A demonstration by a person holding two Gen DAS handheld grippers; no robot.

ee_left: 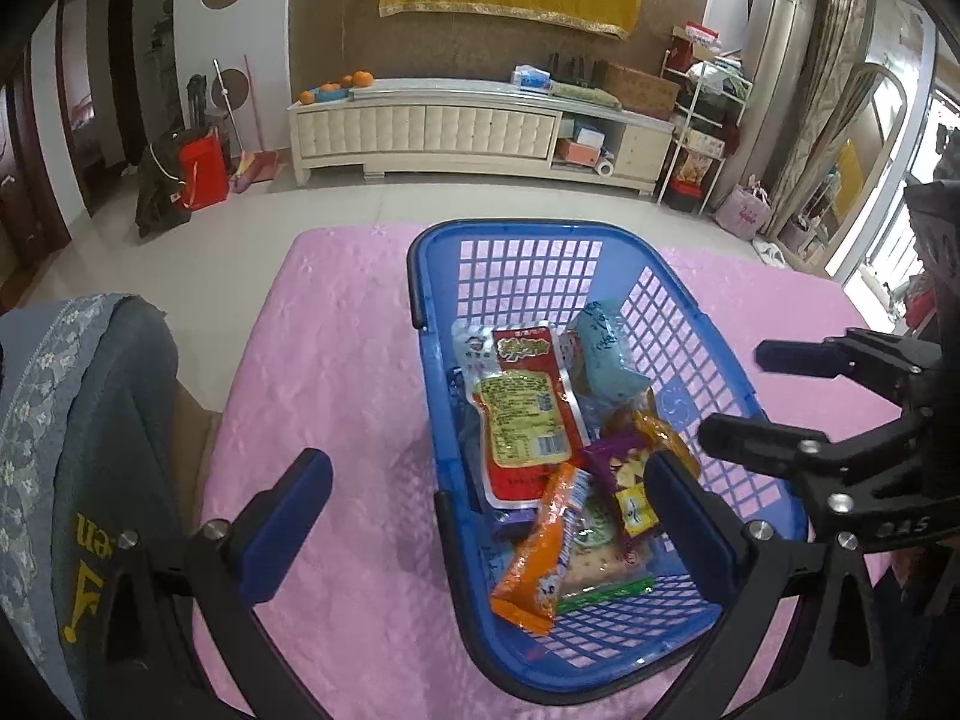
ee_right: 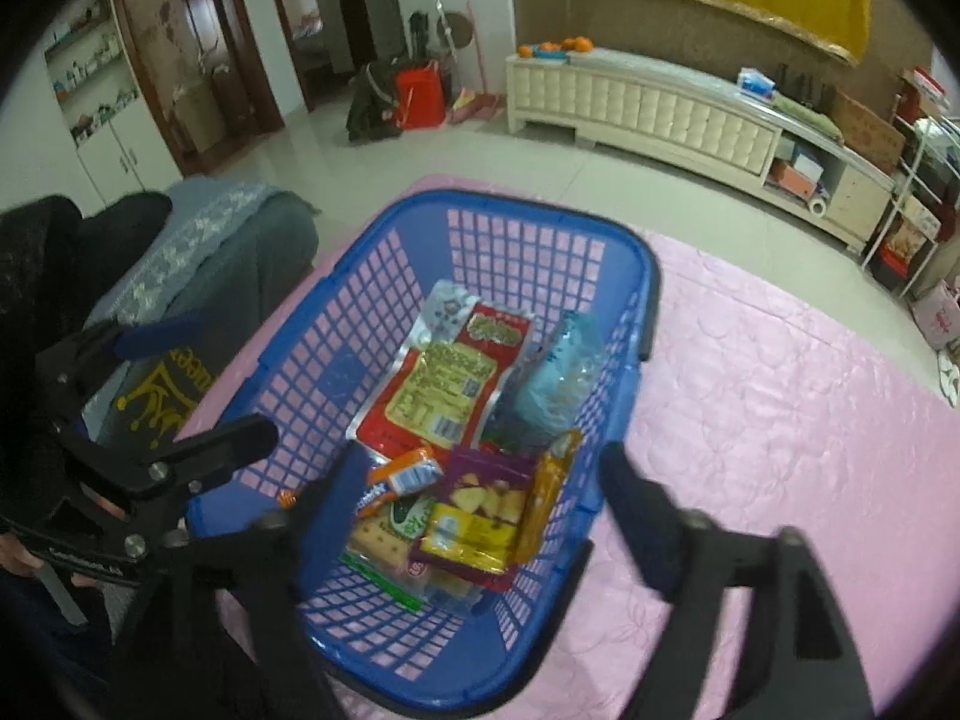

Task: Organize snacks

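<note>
left wrist view: blue basket on a pink tablecloth, loaded with snack packets. large red and yellow packet flat in the middle, pale blue packet leaning toward the far right wall, orange packet slanting across the near end, purple and yellow packet just beside it. left gripper spread wide, holding nothing, one finger over the cloth outside the basket, the other over the basket's near right part. right gripper coming in from the right edge, spread wide, empty. grey cushion at the left edge, cream cabinet along the far wall.

right wrist view: same basket seen from the other side, packets heaped toward the near end. purple and yellow packet on top, red and yellow packet behind it, pale blue packet against the right wall. right gripper wide apart over the near end of the basket, blurred, nothing between the fingers. left gripper at the left, also wide, empty.
</note>
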